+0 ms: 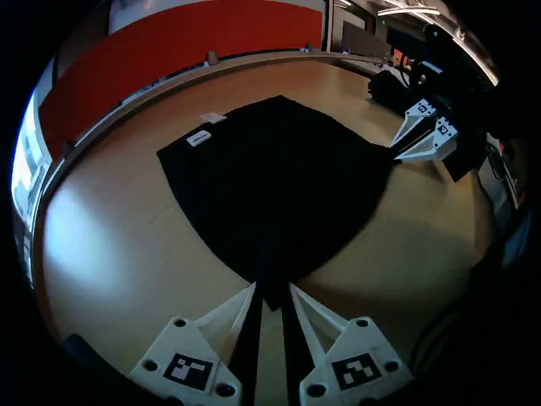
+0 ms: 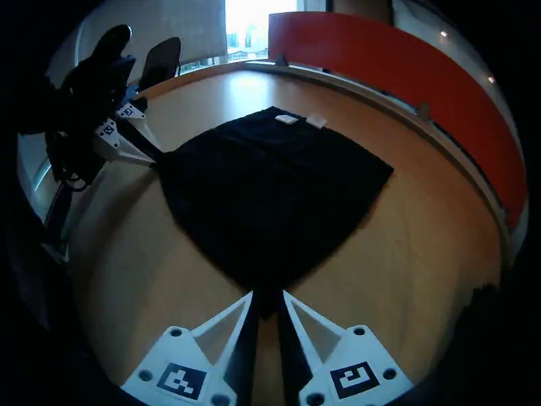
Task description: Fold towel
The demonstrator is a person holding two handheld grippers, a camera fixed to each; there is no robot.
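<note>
A black towel (image 1: 270, 183) (image 2: 270, 183) lies spread flat on a light wooden table (image 1: 101, 257) (image 2: 419, 257), one corner pointing at each camera. In the left gripper view my left gripper (image 1: 272, 287) is shut on the near corner. My right gripper (image 1: 393, 152) pinches the corner at the far right. In the right gripper view my right gripper (image 2: 268, 292) holds its own near corner, and the left gripper (image 2: 159, 159) grips the corner at the left. A white label (image 1: 199, 139) (image 2: 287, 119) sits at the towel's far edge.
A red panel (image 1: 182, 47) (image 2: 406, 61) runs behind the table's curved far edge (image 1: 135, 101). Dark chairs (image 2: 159, 61) stand by a bright window (image 2: 260, 30). Bare tabletop surrounds the towel on all sides.
</note>
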